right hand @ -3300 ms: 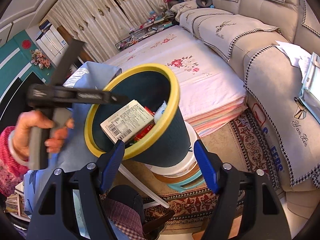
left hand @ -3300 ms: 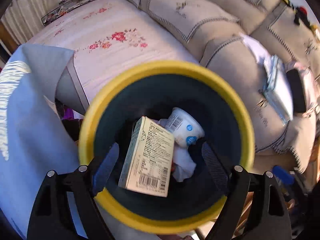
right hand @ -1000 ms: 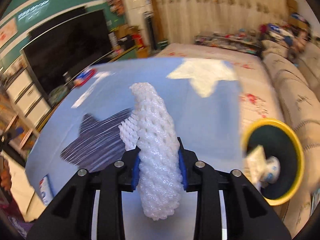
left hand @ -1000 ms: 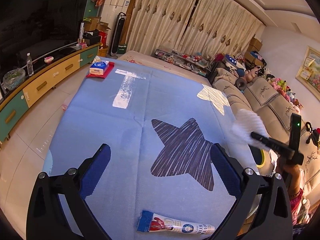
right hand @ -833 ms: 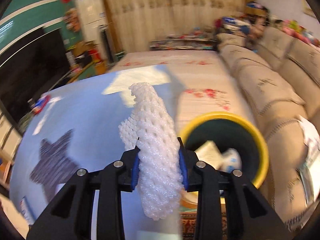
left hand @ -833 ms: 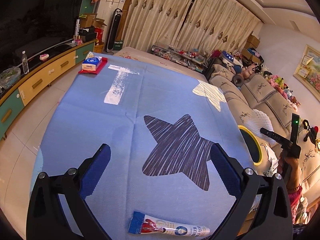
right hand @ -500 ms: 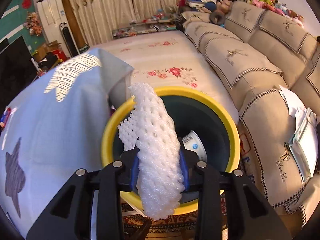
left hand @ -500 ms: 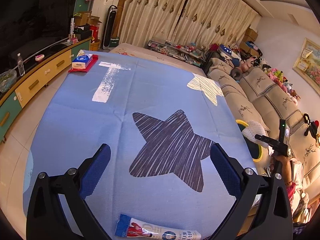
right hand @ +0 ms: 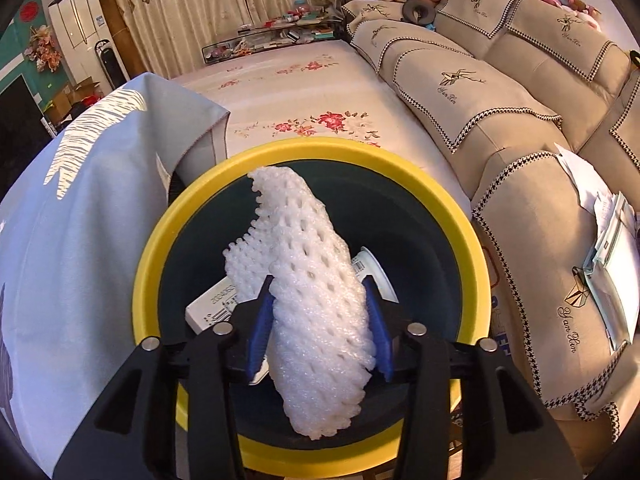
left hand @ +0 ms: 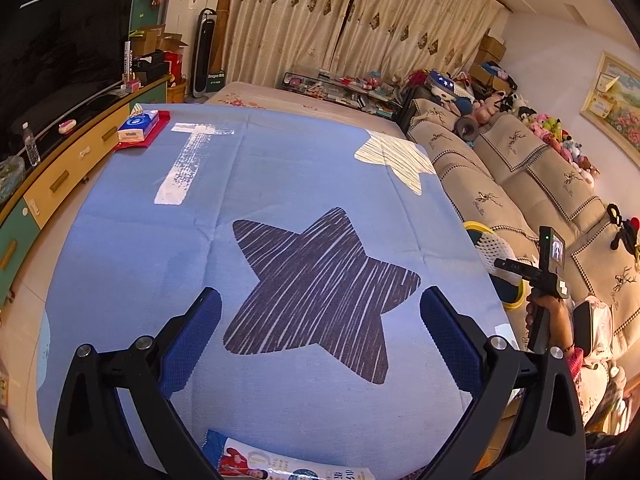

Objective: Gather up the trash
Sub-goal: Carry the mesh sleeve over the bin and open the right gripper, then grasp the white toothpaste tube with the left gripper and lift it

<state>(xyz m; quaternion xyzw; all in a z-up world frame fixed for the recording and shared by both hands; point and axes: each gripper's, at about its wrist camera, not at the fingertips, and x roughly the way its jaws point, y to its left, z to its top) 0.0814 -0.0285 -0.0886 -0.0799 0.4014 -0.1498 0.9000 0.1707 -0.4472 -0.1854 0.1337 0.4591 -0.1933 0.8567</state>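
Since half a second ago the right gripper (right hand: 318,322) has been lowered over the bin (right hand: 160,240) and its jaws have just been opening, the foam net (right hand: 316,300) between them; whether the pads (right hand: 260,326) still press it cannot be told. White, dimpled and soft, the net hangs inside the yellow rim. Beneath it a carton (right hand: 210,306) and cup (right hand: 374,274) are seen. The left gripper (left hand: 320,344) is held wide and empty over the blue cloth (left hand: 132,248), a wrapper (left hand: 292,466) beneath it.
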